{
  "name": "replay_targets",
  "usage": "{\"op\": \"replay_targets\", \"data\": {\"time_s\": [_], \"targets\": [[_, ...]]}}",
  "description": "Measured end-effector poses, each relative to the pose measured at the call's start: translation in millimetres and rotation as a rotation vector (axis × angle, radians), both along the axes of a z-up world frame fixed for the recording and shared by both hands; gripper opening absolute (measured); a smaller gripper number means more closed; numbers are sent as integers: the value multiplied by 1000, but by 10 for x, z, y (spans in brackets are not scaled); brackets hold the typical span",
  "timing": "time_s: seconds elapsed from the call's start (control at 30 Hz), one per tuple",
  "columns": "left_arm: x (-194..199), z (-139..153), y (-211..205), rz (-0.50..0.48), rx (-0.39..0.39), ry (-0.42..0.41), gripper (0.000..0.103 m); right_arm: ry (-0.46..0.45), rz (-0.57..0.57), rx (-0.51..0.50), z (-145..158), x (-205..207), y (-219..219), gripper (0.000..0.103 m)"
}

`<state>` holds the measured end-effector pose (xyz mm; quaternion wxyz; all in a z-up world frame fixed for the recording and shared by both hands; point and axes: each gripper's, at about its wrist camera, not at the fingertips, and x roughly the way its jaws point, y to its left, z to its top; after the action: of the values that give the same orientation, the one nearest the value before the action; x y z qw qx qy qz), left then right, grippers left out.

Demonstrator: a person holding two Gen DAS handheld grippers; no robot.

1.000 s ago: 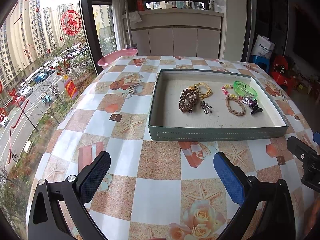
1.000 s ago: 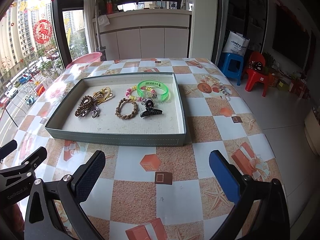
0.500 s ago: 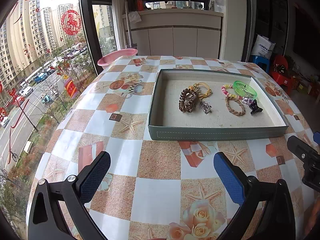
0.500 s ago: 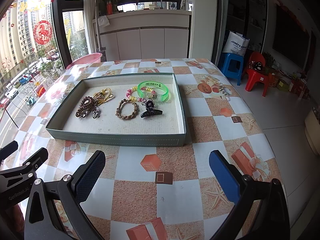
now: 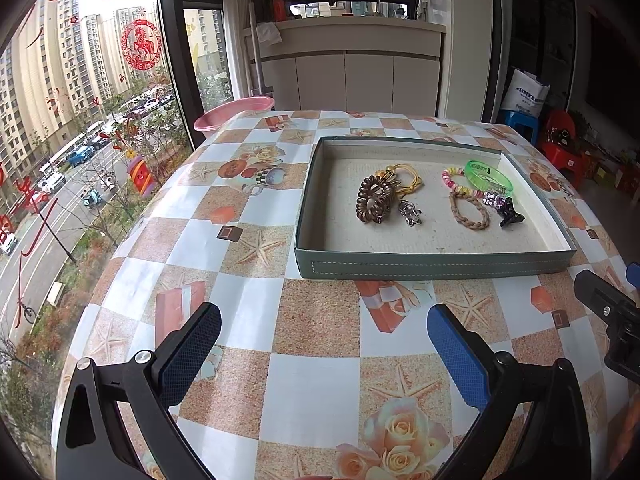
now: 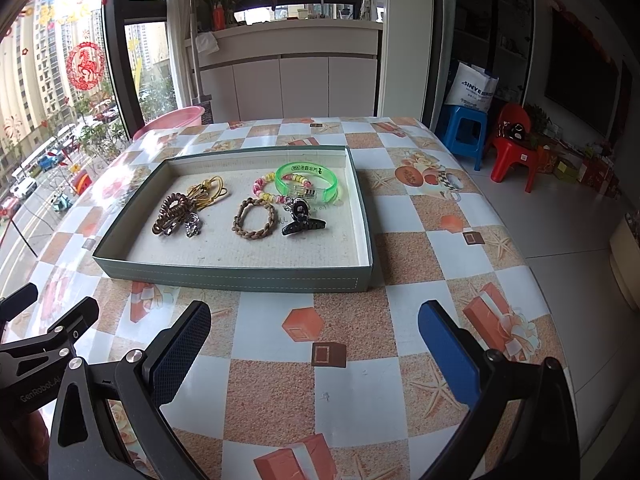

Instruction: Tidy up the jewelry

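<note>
A shallow grey-green tray [image 5: 432, 269] [image 6: 240, 279] sits on the table and holds the jewelry. Inside lie a brown coil hair tie [image 5: 374, 199] [image 6: 171, 208], yellow elastic loops [image 5: 406, 176] [image 6: 209, 193], a silver charm [image 5: 410, 213] [image 6: 193, 225], a braided brown bracelet [image 5: 469, 211] [image 6: 255, 219], a beaded bracelet [image 5: 456, 182] [image 6: 267, 189], a green bangle [image 5: 489, 173] [image 6: 307, 178] and a black claw clip [image 5: 510, 214] [image 6: 302, 220]. My left gripper [image 5: 320, 348] and right gripper [image 6: 316, 344] are open and empty, short of the tray's near wall.
The table has a checked orange-and-white cloth [image 5: 320, 320] [image 6: 280, 360]. A pink basin [image 5: 234, 113] [image 6: 172, 118] stands beyond the far left corner. A blue stool [image 6: 466, 128] and red chair [image 6: 514, 140] stand on the floor to the right. A window runs along the left.
</note>
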<state>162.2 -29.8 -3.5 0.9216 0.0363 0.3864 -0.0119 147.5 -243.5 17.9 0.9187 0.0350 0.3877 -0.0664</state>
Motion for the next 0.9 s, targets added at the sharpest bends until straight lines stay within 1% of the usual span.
{"op": "replay_targets", "data": {"time_s": [0.9], "targets": [[-6, -8, -1, -2, -4, 8, 103, -1, 0, 3, 3, -10, 8, 103]]}}
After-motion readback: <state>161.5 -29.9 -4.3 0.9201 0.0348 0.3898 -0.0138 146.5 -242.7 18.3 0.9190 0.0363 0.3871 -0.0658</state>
